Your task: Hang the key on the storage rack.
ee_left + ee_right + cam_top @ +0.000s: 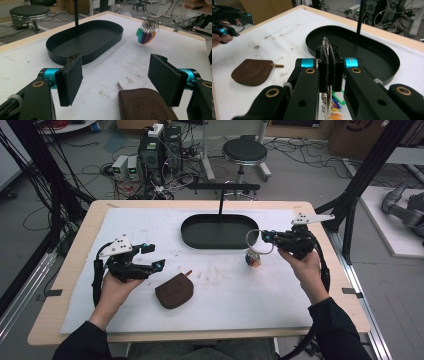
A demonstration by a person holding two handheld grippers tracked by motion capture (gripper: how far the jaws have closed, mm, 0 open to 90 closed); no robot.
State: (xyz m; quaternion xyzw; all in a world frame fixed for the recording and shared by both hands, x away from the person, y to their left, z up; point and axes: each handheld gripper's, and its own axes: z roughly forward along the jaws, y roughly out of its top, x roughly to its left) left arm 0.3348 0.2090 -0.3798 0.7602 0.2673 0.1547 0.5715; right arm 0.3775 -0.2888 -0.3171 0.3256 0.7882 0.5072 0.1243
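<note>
My right gripper (266, 237) is shut on a large metal key ring (259, 241), held above the white mat right of the tray. A bunch of coloured tags (252, 259) dangles from the ring; the same tags (146, 35) hang in mid-air in the left gripper view. In the right gripper view the ring (326, 50) is clamped edge-on between the pads (333, 65). My left gripper (154, 257) stands open at the left, low over the mat, just behind a brown leather pouch (174, 290). The pouch (143, 105) lies below its empty pads (70, 78).
A black oval tray (220, 231) with an upright black post (220, 202) stands at the back middle of the mat. Around the wooden table (75, 250) the floor holds a stool (245, 153), cables and electronics boxes.
</note>
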